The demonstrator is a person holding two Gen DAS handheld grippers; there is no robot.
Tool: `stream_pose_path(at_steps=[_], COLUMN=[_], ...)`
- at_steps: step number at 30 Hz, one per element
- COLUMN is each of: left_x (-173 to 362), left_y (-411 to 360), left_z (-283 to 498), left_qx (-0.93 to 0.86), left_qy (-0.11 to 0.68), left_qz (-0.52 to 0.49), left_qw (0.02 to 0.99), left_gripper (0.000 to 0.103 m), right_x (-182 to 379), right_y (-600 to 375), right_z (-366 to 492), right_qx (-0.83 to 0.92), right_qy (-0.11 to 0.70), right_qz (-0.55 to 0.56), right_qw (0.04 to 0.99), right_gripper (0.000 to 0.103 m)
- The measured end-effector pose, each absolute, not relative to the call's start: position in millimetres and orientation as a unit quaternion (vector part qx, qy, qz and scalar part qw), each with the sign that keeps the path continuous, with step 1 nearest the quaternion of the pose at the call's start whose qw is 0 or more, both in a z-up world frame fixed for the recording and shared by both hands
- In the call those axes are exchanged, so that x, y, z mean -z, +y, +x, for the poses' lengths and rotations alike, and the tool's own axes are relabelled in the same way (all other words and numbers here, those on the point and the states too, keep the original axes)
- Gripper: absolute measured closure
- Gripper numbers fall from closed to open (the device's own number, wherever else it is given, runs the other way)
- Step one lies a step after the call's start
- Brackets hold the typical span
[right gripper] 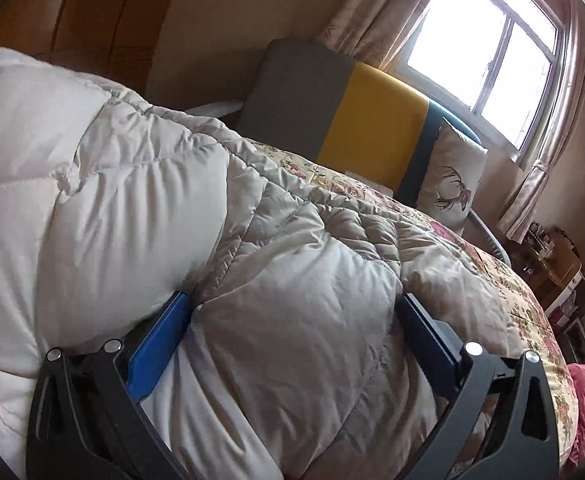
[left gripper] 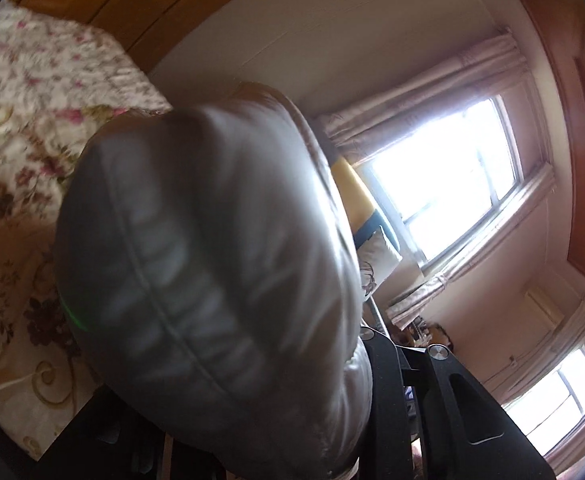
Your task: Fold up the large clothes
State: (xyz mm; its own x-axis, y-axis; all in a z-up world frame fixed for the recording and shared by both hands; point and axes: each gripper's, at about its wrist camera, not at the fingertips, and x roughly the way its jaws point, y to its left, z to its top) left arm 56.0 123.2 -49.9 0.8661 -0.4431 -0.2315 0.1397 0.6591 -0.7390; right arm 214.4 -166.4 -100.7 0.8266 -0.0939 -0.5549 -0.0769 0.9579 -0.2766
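Note:
A large puffy quilted jacket, off-white to grey-beige, lies on the bed [right gripper: 196, 208]. My right gripper [right gripper: 292, 304] is open wide, its blue pads [right gripper: 160, 344] pressed into the jacket with a thick fold between them. In the left wrist view a blurred bulge of the same jacket [left gripper: 204, 280] fills the centre and hangs right in front of the camera, hiding my left gripper's tips. Only black finger arms [left gripper: 452, 400] show at the lower right, with padded fabric bunched against them.
A floral bedspread [right gripper: 524, 280] covers the bed. A grey, yellow and blue headboard [right gripper: 368, 120] and a deer-print cushion [right gripper: 452, 184] stand at the far end. Bright windows with curtains [right gripper: 488, 40] are behind. A cluttered wooden side table [right gripper: 548, 272] stands at the right.

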Motion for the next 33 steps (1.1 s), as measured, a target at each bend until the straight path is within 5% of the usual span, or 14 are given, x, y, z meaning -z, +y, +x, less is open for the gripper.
stream_pose_path(at_steps=[4, 9, 19, 27, 33], left_x=[28, 19, 12, 1, -14], left_y=[108, 99, 72, 47, 3], left_z=[58, 54, 75, 82, 83], left_qx=[0.163, 0.157, 0.138, 0.120, 0.121], left_qy=[0.194, 0.195, 0.212, 0.216, 0.226], left_qz=[-0.327, -0.296, -0.269, -0.223, -0.159], left_qw=[0.910, 0.922, 0.929, 0.943, 0.953], left_gripper=[0.079, 0.079, 0.079, 0.079, 0.079], right_x=[85, 42, 92, 52, 108], right_y=[-178, -184, -175, -186, -160], right_z=[226, 245, 315, 203, 175], right_qx=[-0.018, -0.005, -0.041, -0.035, -0.051], right_qy=[0.334, 0.277, 0.378, 0.331, 0.306], right_qz=[-0.118, -0.091, -0.124, -0.096, -0.130], right_qw=[0.935, 0.957, 0.917, 0.938, 0.942], right_gripper=[0.002, 0.002, 0.002, 0.002, 0.002])
